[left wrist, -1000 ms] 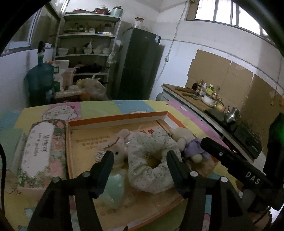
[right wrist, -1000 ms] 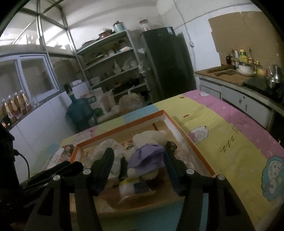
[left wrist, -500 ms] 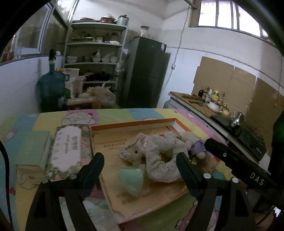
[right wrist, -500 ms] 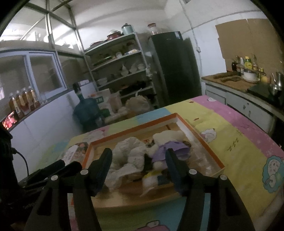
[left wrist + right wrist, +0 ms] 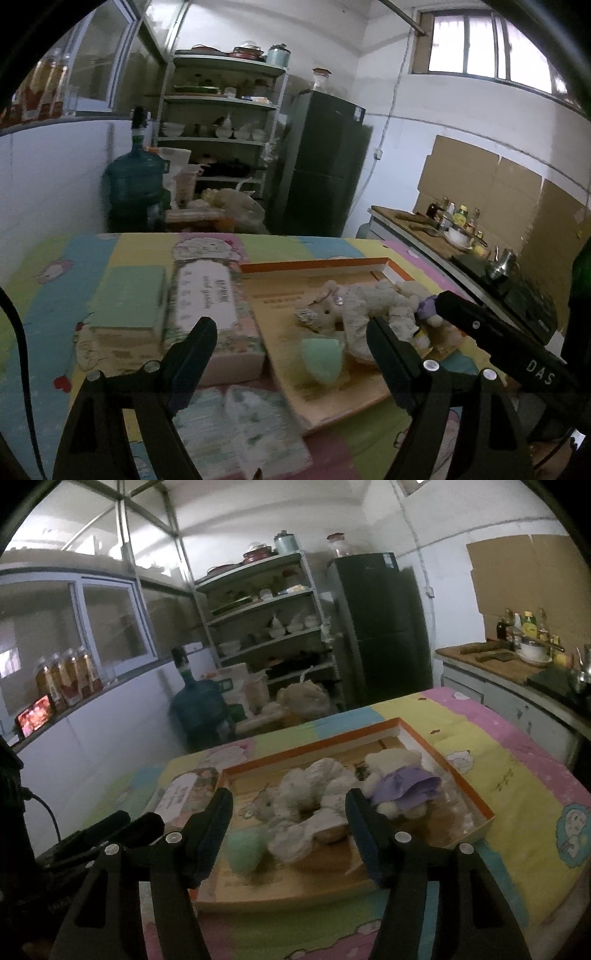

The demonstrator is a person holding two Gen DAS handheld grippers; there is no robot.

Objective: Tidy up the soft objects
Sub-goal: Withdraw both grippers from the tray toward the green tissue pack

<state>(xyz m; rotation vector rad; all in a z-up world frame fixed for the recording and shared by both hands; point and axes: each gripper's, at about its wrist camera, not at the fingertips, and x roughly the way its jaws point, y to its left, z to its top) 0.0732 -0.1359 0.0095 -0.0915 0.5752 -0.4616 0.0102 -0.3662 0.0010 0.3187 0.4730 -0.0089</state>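
Kitchen walls, a dark fridge [image 5: 325,162] and a rack of shelves [image 5: 221,122] stand behind a counter [image 5: 517,768] covered with a pastel cartoon cloth. On it lies one shallow orange-rimmed tray [image 5: 476,797] holding the soft things in a loose heap: one white stuffed toy in purple clothing [image 5: 402,782], one pale floral fabric ring [image 5: 314,790], one small grey-white plush animal [image 5: 325,314] and one mint-green soft lump [image 5: 321,356]. Motion blur smears the heap, so where one toy ends and the next begins is hard to make out, and a dark patch between the toys cannot be identified. Beside the tray, to its left in the left wrist view, sit two boxes, one floral [image 5: 210,314] and one green-topped [image 5: 129,299]; a floral packet [image 5: 240,428] at the near edge is blurred and partly hidden. Both grippers are empty. The left hand-held gripper [image 5: 291,343] has its jaws spread wide, nothing between them. The right hand-held gripper [image 5: 288,812] has just been opening, its jaws apart and clear of the toys. Both handles are cut off by the frame.
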